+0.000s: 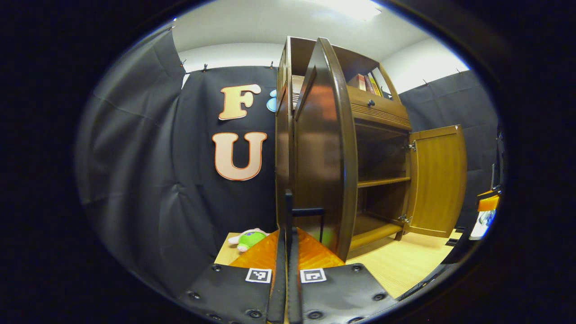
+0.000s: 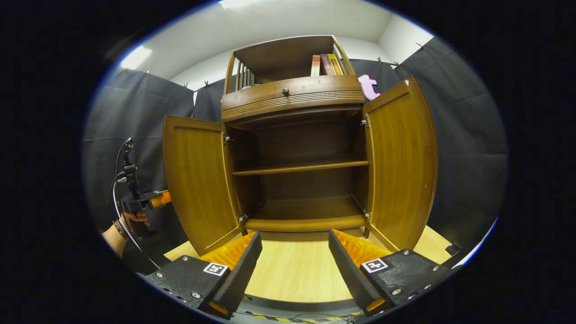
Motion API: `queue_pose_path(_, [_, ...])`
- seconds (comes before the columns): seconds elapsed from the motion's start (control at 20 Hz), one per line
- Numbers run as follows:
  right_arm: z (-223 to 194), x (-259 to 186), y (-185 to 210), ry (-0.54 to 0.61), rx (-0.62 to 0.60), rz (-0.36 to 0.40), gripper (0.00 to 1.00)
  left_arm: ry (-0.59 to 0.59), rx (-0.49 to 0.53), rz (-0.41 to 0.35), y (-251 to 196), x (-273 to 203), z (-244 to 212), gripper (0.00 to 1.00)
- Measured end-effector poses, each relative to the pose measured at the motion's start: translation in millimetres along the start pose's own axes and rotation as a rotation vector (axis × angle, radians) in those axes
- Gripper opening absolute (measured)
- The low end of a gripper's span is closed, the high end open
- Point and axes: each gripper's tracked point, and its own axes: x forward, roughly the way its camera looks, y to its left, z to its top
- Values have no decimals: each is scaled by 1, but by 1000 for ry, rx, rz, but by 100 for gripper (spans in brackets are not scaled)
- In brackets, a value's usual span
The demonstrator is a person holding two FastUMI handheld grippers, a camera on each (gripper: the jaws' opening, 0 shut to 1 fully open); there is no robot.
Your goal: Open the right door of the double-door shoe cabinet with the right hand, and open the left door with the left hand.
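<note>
On the light wooden floor (image 2: 297, 270) stands the shoe cabinet (image 2: 292, 96), tall and brown, with both of its doors swung out.

The left door (image 1: 321, 153) is seen edge-on in the left gripper view, standing tall right in front of the left gripper (image 1: 286, 252). Its long side runs up and down, and its free edge points out toward the camera. A thin dark handle (image 1: 308, 216) sits low on that door, just ahead of the fingertips. The left gripper's fingers are pressed close together, with almost no gap, and a thin dark strip stands up between them. It looks like they may be pinching the handle, but it is hard to be sure, so nobody can say if they hold it. In the right gripper view the left gripper (image 2: 144, 200) is beside the outer edge of the left door (image 2: 198, 180), held by a hand (image 2: 132, 220).

The right door (image 2: 400, 166) is wide open too, standing tall and turned away from the shelves. The right gripper (image 2: 294, 265) is spread wide and holds nothing. It sits back from the cabinet, facing the middle shelf (image 2: 299, 168), with the right door off to its right side and nearer to it than to the other gripper.

Both doors look open, so the job seems nearly done. The likely next thing is for the left gripper to let go and pull straight back from the door edge.
</note>
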Motion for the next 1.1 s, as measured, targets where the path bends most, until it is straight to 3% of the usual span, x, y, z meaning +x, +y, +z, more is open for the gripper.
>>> queue_pose_path(0.3, [7, -7, -2, -24, -25, -55, 92, 14, -13, -46, -2, -30, -9, 13])
queue_pose_path(0.6, [7, 10, -5, -33, -62, -51, 92, -15, -4, 109, -2, -97, 23, 11])
queue_pose_path(0.7, [19, 15, -8, -80, -61, -68, 92, -34, -36, 127, -25, -99, 34, 11])
queue_pose_path(0.85, [41, 19, -29, -146, -77, -133, 92, -78, -1, 98, -76, -86, 60, 11])
queue_pose_path(1.1, [49, 15, -64, -175, -104, -148, 92, -140, -48, 124, -147, -43, 79, 11])
